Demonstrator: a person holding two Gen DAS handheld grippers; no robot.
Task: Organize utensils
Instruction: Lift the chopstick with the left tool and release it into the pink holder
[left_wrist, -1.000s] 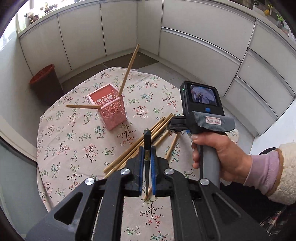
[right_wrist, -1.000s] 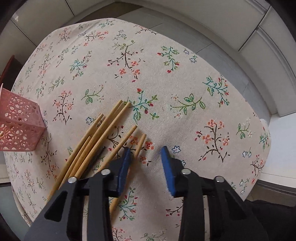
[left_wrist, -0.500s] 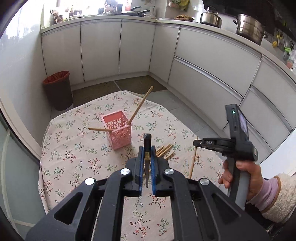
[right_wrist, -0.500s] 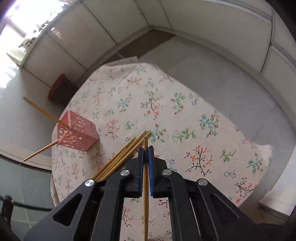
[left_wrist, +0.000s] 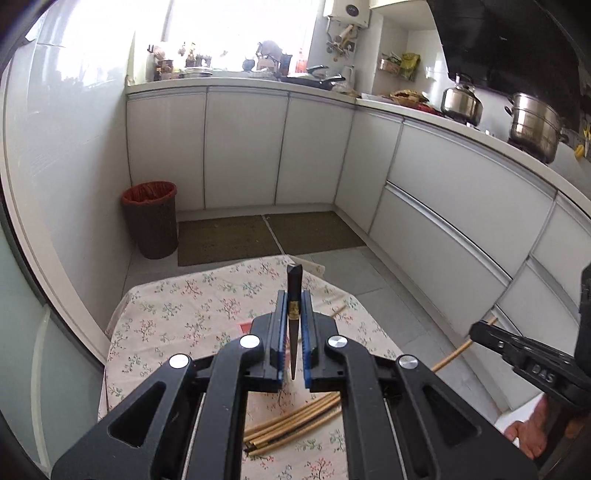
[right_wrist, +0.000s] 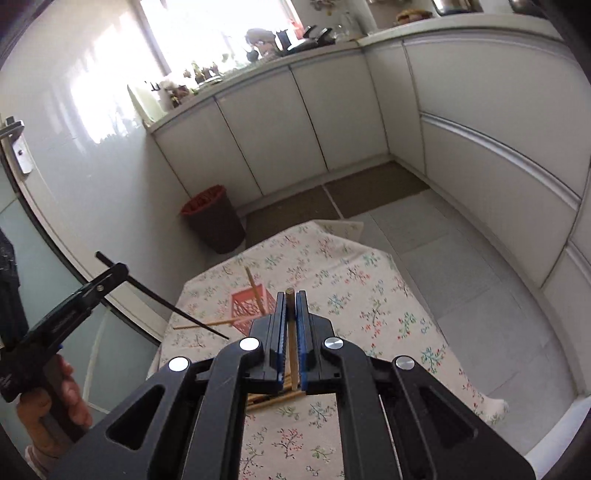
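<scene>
Together on a single stick each, both grippers ride above the table. The left gripper (left_wrist: 293, 325) has its blue pads (left_wrist: 281, 328) pressed on a dark chopstick (left_wrist: 294, 295), which stands nearly upright between them, its blunt end poking up past the tips and its thin point hanging below. Seen from the right wrist, that same gripper (right_wrist: 110, 277) is off to the left with the dark stick running slantwise through it, and the person's left hand (right_wrist: 55, 402) wraps its handle.

The right gripper (right_wrist: 290, 325) is clamped on a light wooden chopstick (right_wrist: 292, 350), also close to upright, its round end showing just above the pads. In the left wrist view this gripper (left_wrist: 480, 332) enters from the right edge with the wooden stick slanting down below it, and the right hand (left_wrist: 532, 432) shows partly beneath.

Below the grippers lies the table (right_wrist: 369, 295), covered with a flowered cloth. On it stands a pink perforated basket (right_wrist: 245, 302) holding two wooden chopsticks (right_wrist: 255, 288), one leaning up and one sticking out sideways to the left. Nearer the camera, a loose bundle of wooden chopsticks (left_wrist: 295, 417) lies flat on the cloth, apart from the basket.

Beyond the table's far edge are floor mats, a brown bin (left_wrist: 151, 218) with a red liner, and white cabinets (left_wrist: 243, 147) under a cluttered counter.
</scene>
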